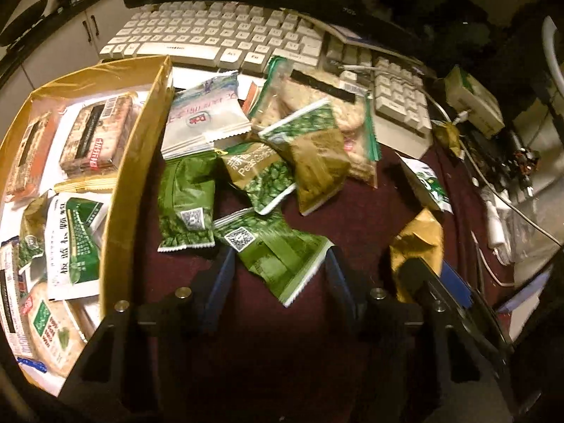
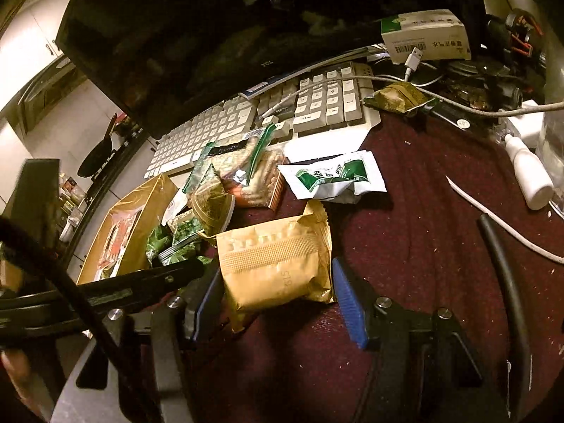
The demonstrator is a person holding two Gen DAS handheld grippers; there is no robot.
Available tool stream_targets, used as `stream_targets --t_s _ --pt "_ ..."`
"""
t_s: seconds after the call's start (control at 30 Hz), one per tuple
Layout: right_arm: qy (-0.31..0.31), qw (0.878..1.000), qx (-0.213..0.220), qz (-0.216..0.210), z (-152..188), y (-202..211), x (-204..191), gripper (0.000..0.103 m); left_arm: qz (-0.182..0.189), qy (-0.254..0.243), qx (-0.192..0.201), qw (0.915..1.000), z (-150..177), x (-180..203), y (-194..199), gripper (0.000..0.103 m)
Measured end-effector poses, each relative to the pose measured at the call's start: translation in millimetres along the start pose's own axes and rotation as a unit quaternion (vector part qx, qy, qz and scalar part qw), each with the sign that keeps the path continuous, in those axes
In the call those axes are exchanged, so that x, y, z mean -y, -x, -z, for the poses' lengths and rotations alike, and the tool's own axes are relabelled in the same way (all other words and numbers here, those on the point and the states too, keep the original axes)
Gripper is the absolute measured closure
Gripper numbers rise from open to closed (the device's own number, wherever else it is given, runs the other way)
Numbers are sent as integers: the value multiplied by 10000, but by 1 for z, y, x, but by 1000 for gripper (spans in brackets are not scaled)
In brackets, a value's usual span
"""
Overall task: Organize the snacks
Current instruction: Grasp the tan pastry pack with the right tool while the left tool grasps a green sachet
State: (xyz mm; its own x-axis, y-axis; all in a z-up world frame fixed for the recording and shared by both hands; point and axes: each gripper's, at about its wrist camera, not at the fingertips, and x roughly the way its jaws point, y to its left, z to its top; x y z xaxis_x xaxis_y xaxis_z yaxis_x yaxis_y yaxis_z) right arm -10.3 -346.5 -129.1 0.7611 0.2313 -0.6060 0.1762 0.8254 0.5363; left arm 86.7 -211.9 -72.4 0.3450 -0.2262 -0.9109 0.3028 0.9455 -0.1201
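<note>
Beside the gold box (image 1: 130, 190), left gripper (image 1: 278, 264) straddles a green pack (image 1: 278, 250), not clearly clamped; right gripper (image 2: 278, 296) grips a gold pack (image 2: 278, 264). Pinch mid-pack, lift clear of pile.

Dim warm indoor light, deep black corners, strong fisheye bending, slight motion blur, glossy wrapper glare

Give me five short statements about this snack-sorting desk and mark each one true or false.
1. The right gripper has a gold snack packet between its fingers. True.
2. The gold cardboard box is empty. False: it already holds several snack packets.
3. The left gripper straddles a green pea packet. True.
4. The keyboard is black. False: its keys are white.
5. The zip bag of crackers lies inside the box. False: it lies outside, beside the keyboard.
</note>
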Motion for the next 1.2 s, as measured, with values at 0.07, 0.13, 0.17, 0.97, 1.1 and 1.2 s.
stream_targets --t_s 0.07,0.13,0.17,0.97,1.1,1.2 --pt "16 10000 -4 -3 0 0 -1 43 139 171 -31 9998 -2 -6 -4 56" --pt "65 10000 -18 -2 1 -1 -3 43 126 194 85 9997 0 -9 -1 59" --pt "93 10000 -20 6 1 -1 -4 43 49 60 118 9999 4 -7 1 60" --pt "469 9987 52 -173 5 -2 -21 43 1489 -516 138 9874 63 -25 50 61" --pt "691 9970 153 -307 8 3 -31 43 1542 -336 366 9868 71 -39 69 61" --pt "787 9964 72 -322 11 3 -40 43 1497 -140 544 9871 79 -61 83 61"
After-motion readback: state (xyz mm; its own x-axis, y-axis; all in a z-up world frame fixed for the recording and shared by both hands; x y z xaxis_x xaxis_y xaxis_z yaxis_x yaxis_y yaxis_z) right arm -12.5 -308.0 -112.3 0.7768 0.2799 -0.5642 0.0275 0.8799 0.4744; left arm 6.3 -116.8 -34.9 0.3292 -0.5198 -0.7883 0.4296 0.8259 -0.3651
